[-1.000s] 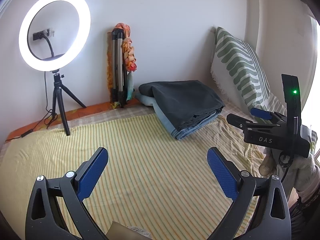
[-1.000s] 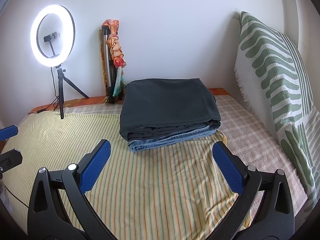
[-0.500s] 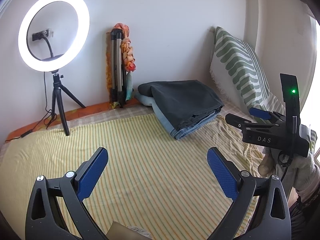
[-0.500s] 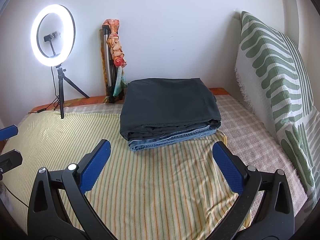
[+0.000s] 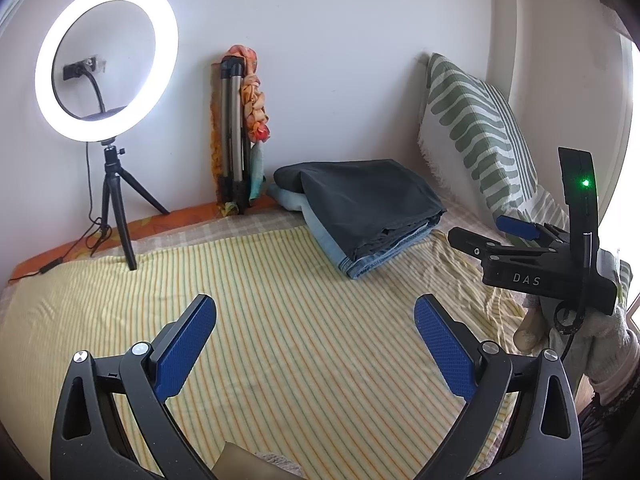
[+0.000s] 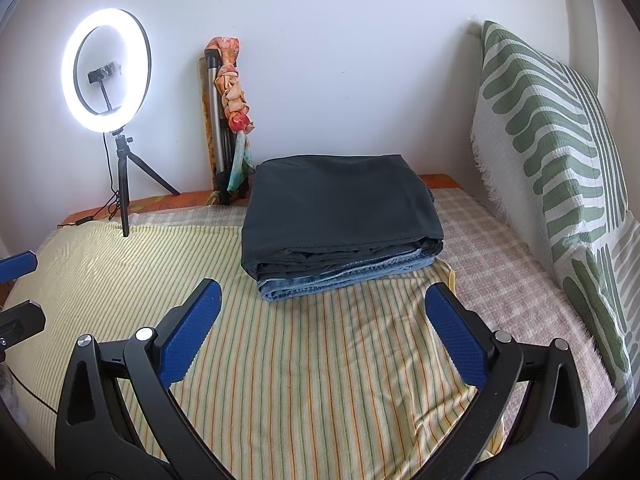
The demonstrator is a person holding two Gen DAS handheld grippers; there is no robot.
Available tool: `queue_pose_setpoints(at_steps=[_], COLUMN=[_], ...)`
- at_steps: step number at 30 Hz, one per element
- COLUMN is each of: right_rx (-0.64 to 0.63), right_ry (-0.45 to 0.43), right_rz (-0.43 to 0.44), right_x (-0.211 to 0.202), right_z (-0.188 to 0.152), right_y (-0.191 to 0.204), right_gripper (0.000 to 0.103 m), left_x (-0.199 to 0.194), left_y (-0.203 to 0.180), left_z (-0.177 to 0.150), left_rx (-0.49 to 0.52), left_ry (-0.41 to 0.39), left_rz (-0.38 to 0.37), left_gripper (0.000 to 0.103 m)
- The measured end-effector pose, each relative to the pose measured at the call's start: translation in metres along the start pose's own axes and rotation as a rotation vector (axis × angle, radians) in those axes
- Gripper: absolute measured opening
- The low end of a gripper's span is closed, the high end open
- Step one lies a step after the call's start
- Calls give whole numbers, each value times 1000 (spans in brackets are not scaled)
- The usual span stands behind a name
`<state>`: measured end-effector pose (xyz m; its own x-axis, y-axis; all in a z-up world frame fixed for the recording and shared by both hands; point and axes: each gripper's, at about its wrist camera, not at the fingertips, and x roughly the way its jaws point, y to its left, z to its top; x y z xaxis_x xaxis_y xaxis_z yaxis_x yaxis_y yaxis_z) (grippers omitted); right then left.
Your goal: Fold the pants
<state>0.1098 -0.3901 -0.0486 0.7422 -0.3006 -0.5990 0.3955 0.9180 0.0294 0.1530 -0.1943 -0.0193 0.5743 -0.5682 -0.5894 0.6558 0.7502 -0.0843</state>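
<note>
Both tongs are released, jaws spread wide, nothing between the pads. The left gripper (image 5: 314, 344) hangs over bare striped bedspread (image 5: 248, 288); the right gripper (image 6: 322, 334) hangs over the same cloth, closer to the stack. Task item: dark pants (image 6: 340, 208), folded flat, sitting on top of folded blue jeans (image 6: 344, 276), at the far side of the bed near the wall. From the right wrist cam the stack lies at approx. 12 o'clock, just beyond the pad tips, open folded edges facing the tongs, long axis running roughly 9-to-3. From the left wrist cam the same pants (image 5: 368, 196) lie at approx. 1 o'clock, well apart, seen corner-on. Judgement: the right arm is nearer and squarely aligned, so it likely leads any pick; the left needs to swing toward 1–2 o'clock first. The right gripper body (image 5: 536, 264) shows at 3 o'clock in the left cam, held by a gloved hand (image 5: 600, 344). Ring light (image 6: 106, 76) stands at 10 o'clock, patterned pillow (image 6: 552, 152) at 2–3 o'clock; neither obstructs the path.
</note>
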Motion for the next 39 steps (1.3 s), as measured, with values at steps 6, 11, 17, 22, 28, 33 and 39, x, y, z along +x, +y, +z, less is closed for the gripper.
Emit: queue_pose_setpoints(at_steps=[6, 11, 17, 22, 28, 33, 39], right_rx=[3, 3, 4, 5, 5, 5, 6], right_ry=[1, 2, 2, 3, 4, 4, 6], right_rz=[1, 2, 3, 2, 2, 2, 2], right_x=[0, 0, -1, -1, -1, -1, -1], right_z=[0, 0, 0, 0, 0, -1, -1], right_y=[0, 0, 1, 1, 0, 1, 1], right_gripper=[103, 103, 103, 103, 103, 103, 103], left_x=[-1, -1, -4, -4, -5, -5, -5], left_y=[-1, -1, -4, -5, -5, -6, -6], left_z=[0, 0, 1, 1, 2, 2, 1], left_rx=[2, 3, 4, 2, 3, 4, 1], left_ry=[-2, -3, -6, -9, -8, -9, -12], left_rz=[3, 1, -4, -2, -4, -3, 3], left_gripper=[99, 99, 99, 99, 99, 99, 99])
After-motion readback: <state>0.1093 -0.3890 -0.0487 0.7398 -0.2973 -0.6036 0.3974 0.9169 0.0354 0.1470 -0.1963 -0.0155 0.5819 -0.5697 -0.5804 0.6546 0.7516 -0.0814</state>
